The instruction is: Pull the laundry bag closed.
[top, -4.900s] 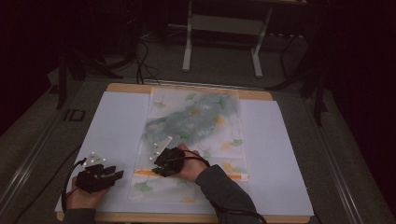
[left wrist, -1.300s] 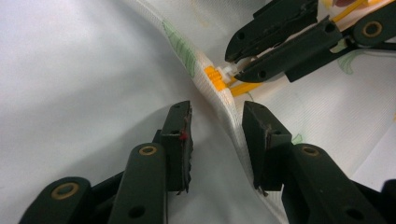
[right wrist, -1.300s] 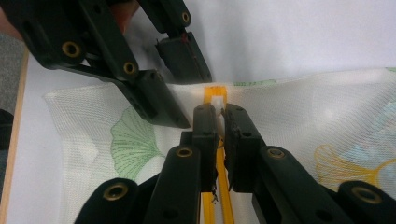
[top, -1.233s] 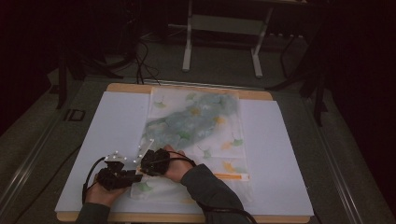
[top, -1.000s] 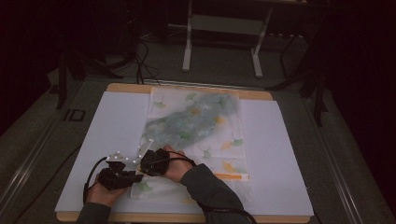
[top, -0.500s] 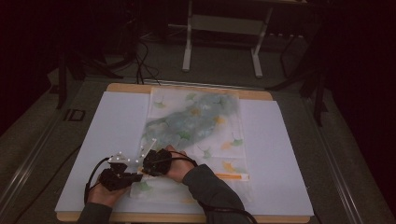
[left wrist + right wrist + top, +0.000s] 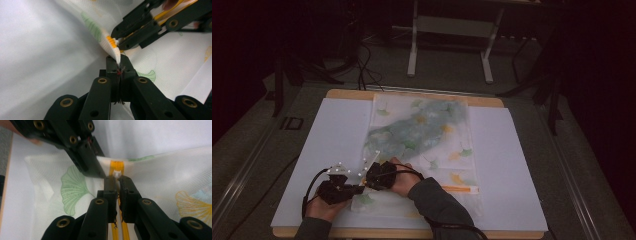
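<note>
My left tool (image 7: 117, 66) is shut tight on the corner of the mesh bag (image 7: 422, 135); its jaws have just been closing, and the cloth is pinched between them. The bag lies flat on the white bench (image 7: 332, 135), near my side; it looks soft, thin and light, so I think it will flop and bunch if I tug hard. My right tool (image 7: 117, 181) is almost shut on the little white zipper pull (image 7: 117, 173) on the yellow zipper (image 7: 116, 166); that small tab is the best spot to hold.
</note>
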{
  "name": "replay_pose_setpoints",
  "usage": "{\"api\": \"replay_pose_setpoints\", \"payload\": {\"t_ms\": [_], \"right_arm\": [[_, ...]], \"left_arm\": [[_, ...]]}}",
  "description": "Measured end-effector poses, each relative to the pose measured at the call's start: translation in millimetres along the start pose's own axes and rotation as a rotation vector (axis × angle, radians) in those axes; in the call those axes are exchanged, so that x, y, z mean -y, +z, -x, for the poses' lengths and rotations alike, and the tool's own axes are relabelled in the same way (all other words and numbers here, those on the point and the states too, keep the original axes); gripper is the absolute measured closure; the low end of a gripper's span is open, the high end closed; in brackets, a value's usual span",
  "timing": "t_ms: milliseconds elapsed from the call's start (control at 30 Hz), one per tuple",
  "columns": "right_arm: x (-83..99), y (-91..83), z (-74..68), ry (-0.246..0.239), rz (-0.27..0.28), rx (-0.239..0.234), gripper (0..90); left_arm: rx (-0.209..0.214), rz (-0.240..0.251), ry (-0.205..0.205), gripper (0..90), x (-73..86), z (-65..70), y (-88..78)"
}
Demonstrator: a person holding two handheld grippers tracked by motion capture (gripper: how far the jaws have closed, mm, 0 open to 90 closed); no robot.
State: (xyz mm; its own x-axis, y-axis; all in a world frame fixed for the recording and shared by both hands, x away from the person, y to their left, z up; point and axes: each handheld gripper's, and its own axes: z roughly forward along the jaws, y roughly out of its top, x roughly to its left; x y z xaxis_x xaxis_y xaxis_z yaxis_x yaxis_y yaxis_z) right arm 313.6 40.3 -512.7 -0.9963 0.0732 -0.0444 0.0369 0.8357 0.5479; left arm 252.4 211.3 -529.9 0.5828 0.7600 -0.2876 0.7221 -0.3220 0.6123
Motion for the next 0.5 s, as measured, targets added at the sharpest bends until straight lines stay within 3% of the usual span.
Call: {"api": "replay_pose_setpoints", "payload": {"t_ms": [500], "right_arm": [[3.5, 0.9, -0.9, 0.011, -0.001, 0.009, 86.3]], "left_arm": [[-0.002, 0.015, -0.001, 88.5, -0.2, 0.1, -2.3]]}}
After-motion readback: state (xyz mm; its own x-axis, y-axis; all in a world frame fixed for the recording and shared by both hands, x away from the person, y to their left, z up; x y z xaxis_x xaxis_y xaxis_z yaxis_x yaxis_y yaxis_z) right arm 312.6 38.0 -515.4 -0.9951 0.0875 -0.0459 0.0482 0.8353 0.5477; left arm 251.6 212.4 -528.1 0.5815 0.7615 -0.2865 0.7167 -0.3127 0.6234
